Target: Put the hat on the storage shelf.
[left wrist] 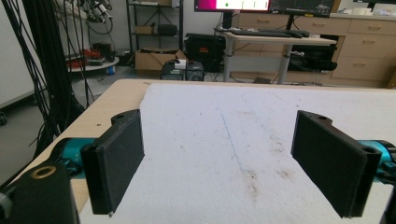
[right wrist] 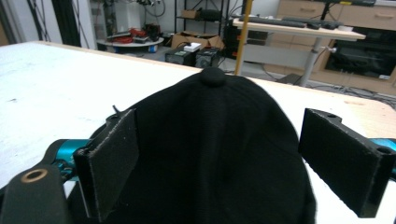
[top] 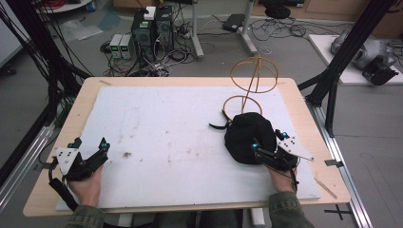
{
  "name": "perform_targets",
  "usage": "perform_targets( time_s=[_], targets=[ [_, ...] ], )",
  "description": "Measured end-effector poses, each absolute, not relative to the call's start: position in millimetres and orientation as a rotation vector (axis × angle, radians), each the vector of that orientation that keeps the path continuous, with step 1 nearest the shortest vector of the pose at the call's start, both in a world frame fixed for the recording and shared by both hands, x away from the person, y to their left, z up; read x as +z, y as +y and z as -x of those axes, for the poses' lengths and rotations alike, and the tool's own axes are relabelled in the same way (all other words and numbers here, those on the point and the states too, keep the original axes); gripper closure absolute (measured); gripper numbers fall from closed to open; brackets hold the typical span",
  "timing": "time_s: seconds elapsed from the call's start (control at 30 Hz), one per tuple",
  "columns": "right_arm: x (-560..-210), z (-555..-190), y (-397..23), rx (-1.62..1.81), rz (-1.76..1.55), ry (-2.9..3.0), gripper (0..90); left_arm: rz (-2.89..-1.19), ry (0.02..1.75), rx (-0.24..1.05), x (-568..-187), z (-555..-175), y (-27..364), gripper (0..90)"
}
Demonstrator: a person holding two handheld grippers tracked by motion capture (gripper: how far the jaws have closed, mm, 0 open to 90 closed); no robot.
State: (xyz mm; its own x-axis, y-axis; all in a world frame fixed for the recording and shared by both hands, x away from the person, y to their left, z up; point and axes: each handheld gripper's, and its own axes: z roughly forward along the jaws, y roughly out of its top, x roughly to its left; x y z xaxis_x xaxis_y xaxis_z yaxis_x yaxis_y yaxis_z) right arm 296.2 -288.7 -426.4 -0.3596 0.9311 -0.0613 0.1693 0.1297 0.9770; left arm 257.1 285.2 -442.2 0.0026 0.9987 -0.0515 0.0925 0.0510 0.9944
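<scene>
Black cap (right wrist: 219, 154) lay between our right gripper's (top: 269, 141) spread jaws, ungrasped; left gripper (top: 90, 144) gaped idle; wire stand (top: 252, 83) beyond stood bare.

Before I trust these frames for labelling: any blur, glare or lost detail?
High view: even light, soft; black cap reads as a featureless blob. Right gripper view: cap dark, its button sharp. Left gripper view: white mat bright, stains still legible.
</scene>
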Motion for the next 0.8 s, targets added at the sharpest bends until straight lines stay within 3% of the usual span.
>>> perform_targets(
  time_s=[0.27,0.67,0.77,0.8],
  targets=[
    [-428.4,-305.1,-280.0,1.192,-1.183,1.741,12.3,-1.242,1.293,1.12,-442.4,-257.7,284.8,17.3],
    [-426.8,-311.1,-277.4,1.123,-1.341,1.759,21.4,-1.24,1.294,1.118,-442.6,-258.1,285.3,17.4],
    [-427.2,-311.0,-276.7,1.094,-1.346,1.768,27.4,-1.24,1.295,1.119,-442.5,-258.0,285.5,17.4],
    [-428.1,-310.5,-276.0,1.068,-1.347,1.785,34.3,-1.241,1.296,1.117,-442.4,-257.8,285.6,17.5]
  ],
)
